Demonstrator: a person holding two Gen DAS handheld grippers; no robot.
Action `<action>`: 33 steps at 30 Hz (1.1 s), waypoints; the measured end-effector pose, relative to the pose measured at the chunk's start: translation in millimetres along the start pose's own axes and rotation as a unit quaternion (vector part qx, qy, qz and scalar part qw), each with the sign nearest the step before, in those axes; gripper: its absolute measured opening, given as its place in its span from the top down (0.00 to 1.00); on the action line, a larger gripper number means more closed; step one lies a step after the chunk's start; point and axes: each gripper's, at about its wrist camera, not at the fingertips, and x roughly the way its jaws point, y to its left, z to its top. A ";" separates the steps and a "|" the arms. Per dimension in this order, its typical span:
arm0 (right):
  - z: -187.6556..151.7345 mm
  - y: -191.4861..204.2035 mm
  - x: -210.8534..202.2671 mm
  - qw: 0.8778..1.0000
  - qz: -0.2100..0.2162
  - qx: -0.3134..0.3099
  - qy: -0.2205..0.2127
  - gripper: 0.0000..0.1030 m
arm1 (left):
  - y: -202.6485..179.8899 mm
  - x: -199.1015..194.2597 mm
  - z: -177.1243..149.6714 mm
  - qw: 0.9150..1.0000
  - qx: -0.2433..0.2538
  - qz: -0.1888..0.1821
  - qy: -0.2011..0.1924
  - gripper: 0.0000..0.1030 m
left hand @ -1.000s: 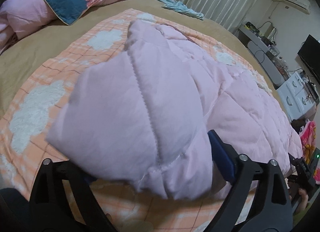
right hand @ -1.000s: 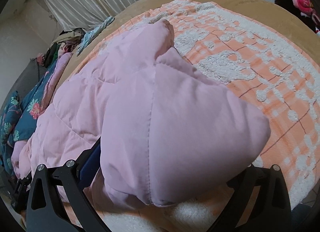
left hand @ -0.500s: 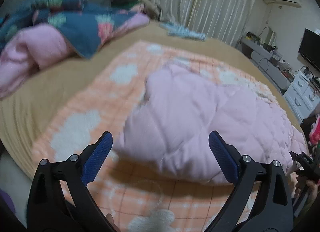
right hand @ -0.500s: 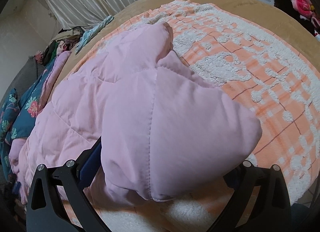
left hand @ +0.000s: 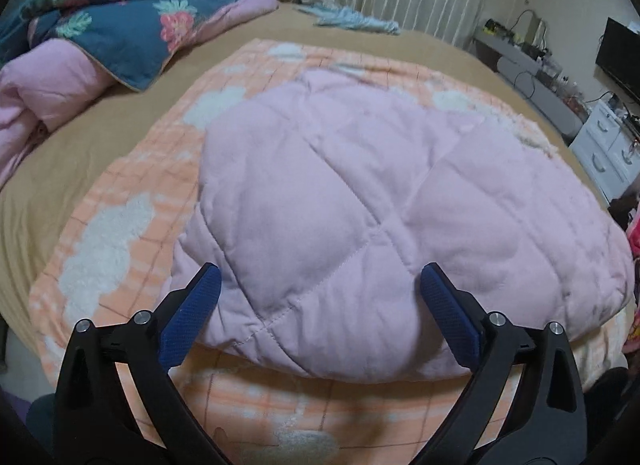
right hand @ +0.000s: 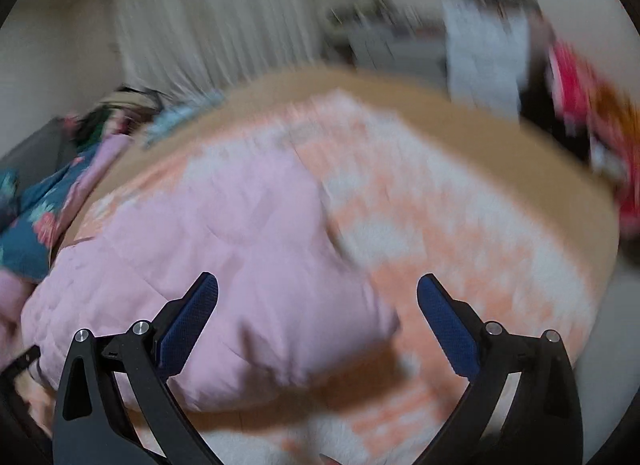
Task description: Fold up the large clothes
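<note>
A pink quilted jacket (left hand: 380,201) lies folded flat on an orange checked blanket (left hand: 120,225) on the bed. My left gripper (left hand: 318,297) is open and empty, its blue pads just above the jacket's near edge. In the blurred right wrist view the jacket (right hand: 224,265) lies to the left on the blanket (right hand: 460,245). My right gripper (right hand: 318,301) is open and empty above the jacket's right corner.
A tan bedsheet (left hand: 80,137) covers the bed. A blue floral duvet (left hand: 132,25) and pink bedding (left hand: 48,81) lie at the far left. A light blue garment (left hand: 352,21) lies by the curtains. White drawers (left hand: 612,149) and a TV (left hand: 620,53) stand at the right.
Both grippers let go of the jacket's raised corners. The jacket dropped flat onto the blanket. The left gripper opened first and pulled back; the right gripper opened just now and is moving fast.
</note>
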 end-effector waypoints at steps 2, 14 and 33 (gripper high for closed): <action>2.0 20.8 -5.0 0.998 0.010 -0.053 -0.021 0.04 | 1.3 4.0 -1.6 1.000 0.000 -0.001 0.003 0.09; -18.5 46.4 45.1 0.990 0.059 -0.078 0.105 0.04 | -7.8 -23.5 0.0 1.000 0.011 -0.010 -0.021 0.09; 1.0 69.9 -94.5 0.986 0.114 -0.121 -0.026 0.04 | -48.4 -113.6 2.3 0.993 0.044 -0.071 -0.087 0.09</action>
